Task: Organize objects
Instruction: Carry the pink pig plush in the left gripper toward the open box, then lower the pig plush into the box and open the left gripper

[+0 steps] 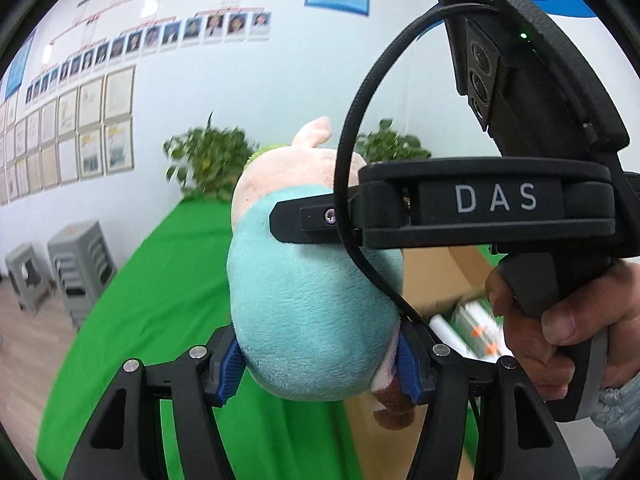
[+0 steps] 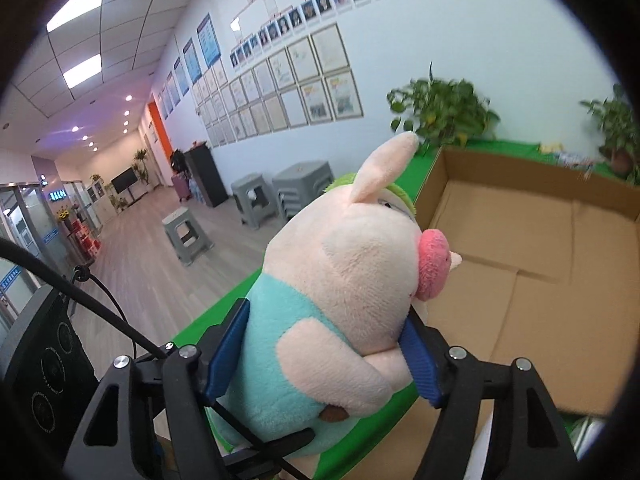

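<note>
Plush pig (image 2: 340,300) in teal outfit held up beside the open cardboard box (image 2: 540,240), left gripper (image 1: 320,372) clamped on its lower body; right gripper (image 2: 320,356) clamped on its middle; green cloth (image 1: 160,300) beneath the box

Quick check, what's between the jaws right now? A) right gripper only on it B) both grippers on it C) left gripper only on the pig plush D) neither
B: the left gripper pads press the pig plush body, and the right gripper pads squeeze it from both sides too.
</note>
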Tool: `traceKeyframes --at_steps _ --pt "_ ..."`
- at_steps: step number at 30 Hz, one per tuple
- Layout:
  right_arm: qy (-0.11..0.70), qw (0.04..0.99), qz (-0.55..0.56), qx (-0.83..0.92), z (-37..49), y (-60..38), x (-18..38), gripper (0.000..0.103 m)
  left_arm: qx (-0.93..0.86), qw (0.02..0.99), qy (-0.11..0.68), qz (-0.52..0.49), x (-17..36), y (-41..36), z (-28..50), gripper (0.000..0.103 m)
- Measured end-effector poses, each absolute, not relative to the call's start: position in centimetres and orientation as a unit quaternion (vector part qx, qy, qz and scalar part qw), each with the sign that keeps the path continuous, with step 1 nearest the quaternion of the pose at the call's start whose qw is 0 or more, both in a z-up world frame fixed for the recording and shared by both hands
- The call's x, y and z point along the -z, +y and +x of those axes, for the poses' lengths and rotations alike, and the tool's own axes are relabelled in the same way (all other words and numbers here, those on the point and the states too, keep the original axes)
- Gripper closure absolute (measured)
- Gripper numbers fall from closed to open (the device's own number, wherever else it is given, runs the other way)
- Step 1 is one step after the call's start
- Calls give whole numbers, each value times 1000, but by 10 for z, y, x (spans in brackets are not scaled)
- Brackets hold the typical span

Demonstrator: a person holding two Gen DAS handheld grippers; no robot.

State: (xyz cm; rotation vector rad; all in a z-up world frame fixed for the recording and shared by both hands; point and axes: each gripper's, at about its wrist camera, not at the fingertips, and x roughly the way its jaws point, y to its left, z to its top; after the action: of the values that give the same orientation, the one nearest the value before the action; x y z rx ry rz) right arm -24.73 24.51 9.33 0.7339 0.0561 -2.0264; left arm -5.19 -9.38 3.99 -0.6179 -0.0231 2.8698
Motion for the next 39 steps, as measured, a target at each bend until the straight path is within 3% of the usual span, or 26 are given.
traceKeyframes --at_steps 9,13,17,28,35,39 --pt "36 465 241 851 -277 246 -126 34 -979 107 18 -174 -91 -66 -128 44" --pt "34 467 253 847 -296 242 -115 35 -974 105 21 -197 -105 -42 -208 44" --pt "43 466 269 842 -311 235 -101 35 -969 106 7 -222 -82 -42 -265 44" --pt "51 472 318 821 -357 213 -51 37 -948 95 -22 -303 12 -33 -331 44" --pt "55 476 353 804 -384 203 -28 38 -929 89 -52 -357 69 -75 -379 44" --pt "52 484 369 792 -392 200 -15 38 -919 82 -55 -382 84 -100 -398 38"
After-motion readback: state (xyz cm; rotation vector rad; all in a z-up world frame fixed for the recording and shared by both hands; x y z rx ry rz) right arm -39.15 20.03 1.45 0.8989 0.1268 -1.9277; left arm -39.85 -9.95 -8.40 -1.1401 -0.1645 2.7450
